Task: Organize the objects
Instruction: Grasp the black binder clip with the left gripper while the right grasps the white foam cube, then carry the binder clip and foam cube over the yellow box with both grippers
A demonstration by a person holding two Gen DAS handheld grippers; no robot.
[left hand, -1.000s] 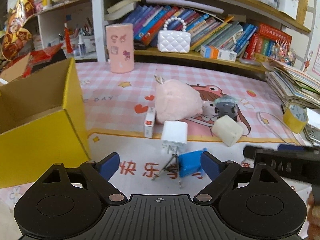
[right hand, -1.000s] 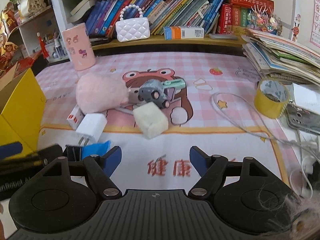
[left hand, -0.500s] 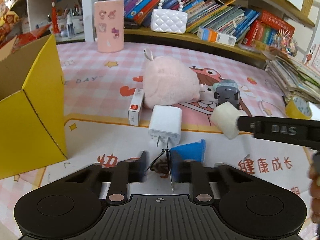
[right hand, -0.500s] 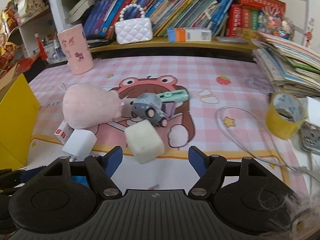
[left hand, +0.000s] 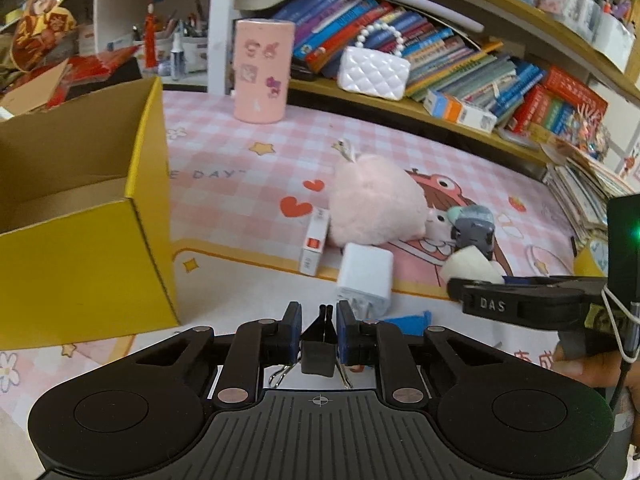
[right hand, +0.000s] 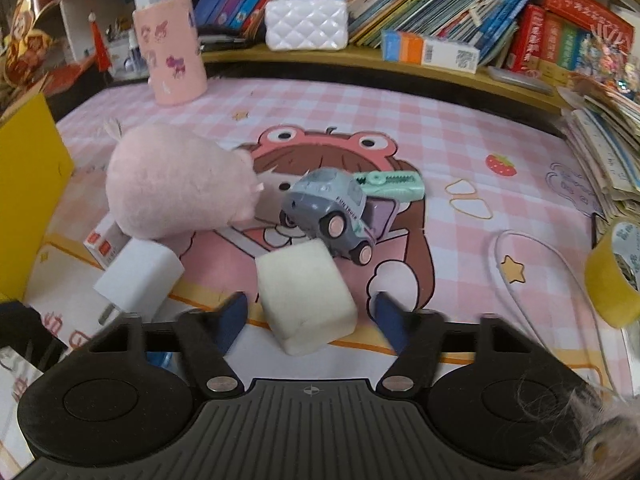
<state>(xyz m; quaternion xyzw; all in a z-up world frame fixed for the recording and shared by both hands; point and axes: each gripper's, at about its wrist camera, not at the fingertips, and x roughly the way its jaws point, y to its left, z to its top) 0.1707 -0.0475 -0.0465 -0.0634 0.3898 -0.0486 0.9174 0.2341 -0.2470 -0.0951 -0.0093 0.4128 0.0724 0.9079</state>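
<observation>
My left gripper point(left hand: 319, 330) is shut on a black binder clip point(left hand: 319, 350) and holds it above the mat, its wire handles hanging below. An open yellow cardboard box point(left hand: 80, 248) stands to its left. My right gripper point(right hand: 311, 312) is open, its jaws on either side of a white foam block point(right hand: 306, 294) on the mat. Around it lie a pink plush point(right hand: 176, 188), a white charger point(right hand: 138, 278), a grey toy car point(right hand: 330, 210), a green clip point(right hand: 390, 184) and a small red-and-white box point(left hand: 314, 246). A blue object point(left hand: 408, 322) lies by the charger.
A pink cylinder point(left hand: 262, 70) stands at the back of the mat. A shelf with books and a white quilted purse point(right hand: 306, 26) runs along the back. A yellow tape roll point(right hand: 614, 276), a white cable point(right hand: 532, 264) and stacked books point(right hand: 608, 136) sit at the right.
My left gripper shut on the binder clip and lifted it off the mat. My right gripper moved forward until its open jaws straddle the white foam block.
</observation>
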